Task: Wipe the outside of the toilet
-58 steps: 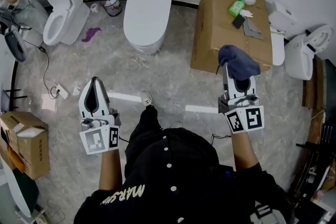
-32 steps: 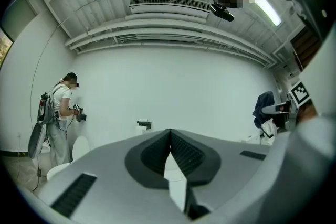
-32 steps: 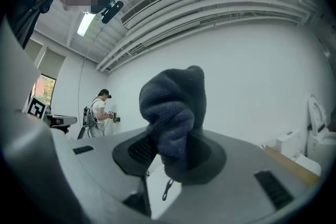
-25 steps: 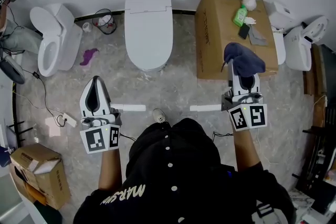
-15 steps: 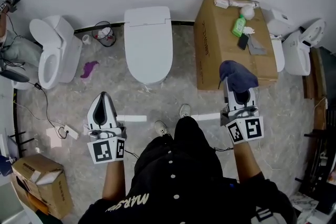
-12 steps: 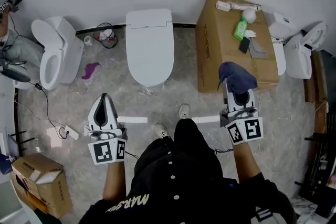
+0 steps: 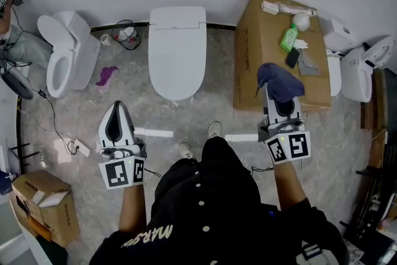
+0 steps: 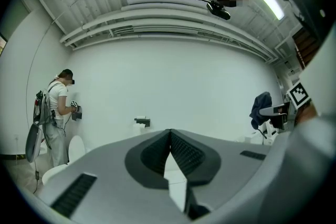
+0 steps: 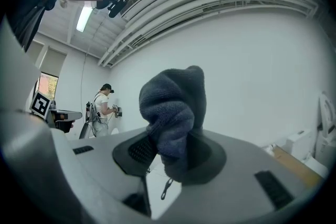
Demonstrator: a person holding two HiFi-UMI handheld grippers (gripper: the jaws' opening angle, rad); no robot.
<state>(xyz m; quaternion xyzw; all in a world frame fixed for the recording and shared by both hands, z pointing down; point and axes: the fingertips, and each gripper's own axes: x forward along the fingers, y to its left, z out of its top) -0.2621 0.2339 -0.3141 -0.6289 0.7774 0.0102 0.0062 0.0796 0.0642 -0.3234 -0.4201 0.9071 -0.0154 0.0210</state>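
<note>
White ceramic toilet (image 7: 177, 49): lid closed, upright on the grey marbled floor (image 7: 217, 102). Dark blue terry cloth (image 7: 280, 81): bunched, clamped upright in the tongs of the right gripper (image 7: 278, 96).

person (image 7: 211, 195) stepped closer, toilet (image 7: 177, 49) now straight ahead, second shoe (image 7: 214, 129) come into view

3 toilets (image 7: 65, 54) (image 7: 178, 46) (image 7: 358, 74), 2 cardbd boxes (image 7: 263, 53) (image 7: 38, 203), 2 grippers (image 7: 116, 106) (image 7: 278, 95), 1 blue cloth (image 7: 281, 79), 1 grn bottle (image 7: 289, 38), 1 purple rag (image 7: 106, 76).
</note>
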